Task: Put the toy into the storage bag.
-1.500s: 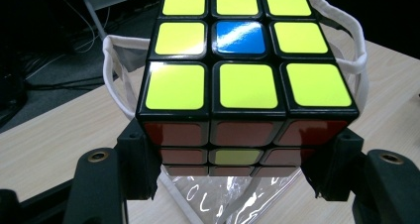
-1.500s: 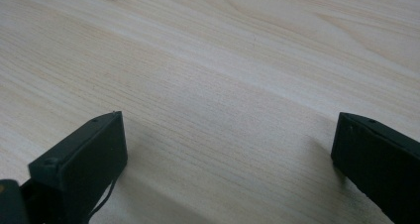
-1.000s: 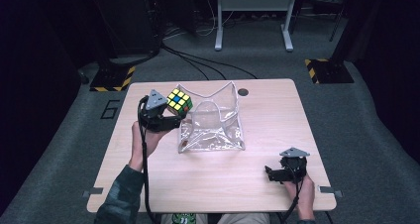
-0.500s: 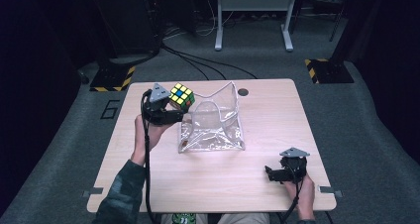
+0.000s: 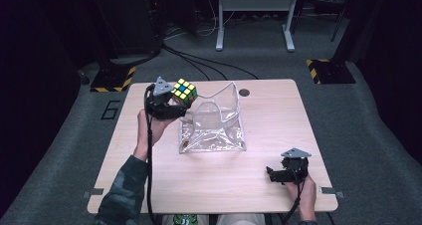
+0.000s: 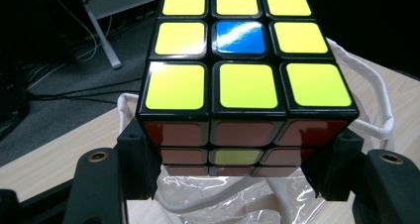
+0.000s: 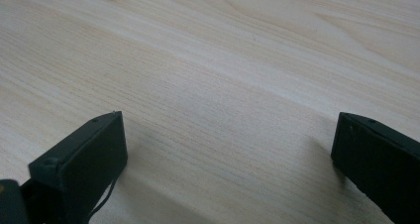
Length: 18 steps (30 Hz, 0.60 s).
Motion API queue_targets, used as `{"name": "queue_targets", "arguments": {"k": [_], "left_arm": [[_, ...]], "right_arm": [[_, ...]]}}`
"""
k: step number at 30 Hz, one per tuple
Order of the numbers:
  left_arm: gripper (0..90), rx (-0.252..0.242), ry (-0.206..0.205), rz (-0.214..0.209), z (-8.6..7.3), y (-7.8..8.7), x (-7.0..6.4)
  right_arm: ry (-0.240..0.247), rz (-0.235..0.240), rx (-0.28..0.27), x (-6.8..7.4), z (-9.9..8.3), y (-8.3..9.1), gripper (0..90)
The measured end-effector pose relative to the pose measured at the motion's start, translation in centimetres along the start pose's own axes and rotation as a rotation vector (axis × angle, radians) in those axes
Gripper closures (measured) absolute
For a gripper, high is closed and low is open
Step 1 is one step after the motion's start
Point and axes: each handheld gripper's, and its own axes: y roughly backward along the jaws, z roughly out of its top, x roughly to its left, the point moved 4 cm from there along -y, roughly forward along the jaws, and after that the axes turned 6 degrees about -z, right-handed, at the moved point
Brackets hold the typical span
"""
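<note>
High view: a multicoloured twisty puzzle cube with a mostly yellow top face and one blue centre square point(image 5: 184, 91) sits in the upper left of the frame, pinched between the jaws of the left tongs point(image 5: 175, 103) and held above the light wooden desk point(image 5: 209, 185). In the left gripper view the jaws press on the cube's two opposite side faces, low on its red face, with the yellow face turned up toward the camera.

The relation that matters is cube to bag. A clear plastic pouch with a white drawstring cord point(image 5: 215, 120) stands open just to the right of the cube and below it in the frame, its mouth gaping upward. In the left gripper view the cord and the crinkled plastic show directly beneath and beyond the cube, so the cube appears to hang at the left rim of the opening, not yet inside. The likely next move is a short carry rightward and down.

The left hand point(image 5: 152, 127) reaches forward, forearm stretched up the frame. The right tongs point(image 5: 272, 174) rest on the desk at the lower right, well apart from the pouch, jaws spread with nothing between them.
</note>
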Motion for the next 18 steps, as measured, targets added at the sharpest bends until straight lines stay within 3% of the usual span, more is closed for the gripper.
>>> {"name": "queue_targets", "arguments": {"k": [18], "left_arm": [[34.2, 0.025, 0.009, 0.004, 0.4, -1.5, 0.8]], "right_arm": [[-0.006, -0.001, 0.002, 0.0, 0.0, 0.0, 0.2]]}}
